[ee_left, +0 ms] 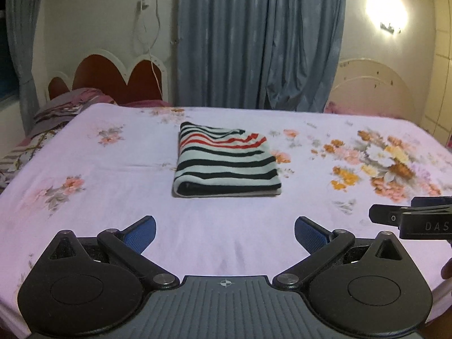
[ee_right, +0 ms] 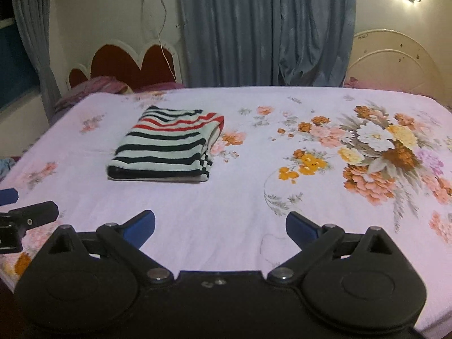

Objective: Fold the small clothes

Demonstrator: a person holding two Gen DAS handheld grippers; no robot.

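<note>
A small striped garment [ee_left: 226, 163], white with black and red stripes, lies folded into a neat rectangle on the floral bed sheet [ee_left: 113, 197]. It also shows in the right wrist view [ee_right: 166, 147], left of centre. My left gripper [ee_left: 225, 230] is open and empty, held above the sheet a little in front of the garment. My right gripper [ee_right: 220, 226] is open and empty, in front of and to the right of the garment. Part of the right gripper [ee_left: 418, 220] shows at the left view's right edge, and part of the left gripper [ee_right: 25, 220] at the right view's left edge.
The sheet has a large flower print [ee_right: 381, 152] on the right. A headboard [ee_left: 113, 79] and pillows [ee_left: 62, 110] lie at the far left. Blue curtains [ee_left: 260, 42] hang behind the bed. A wall lamp [ee_left: 387, 8] glows at the upper right.
</note>
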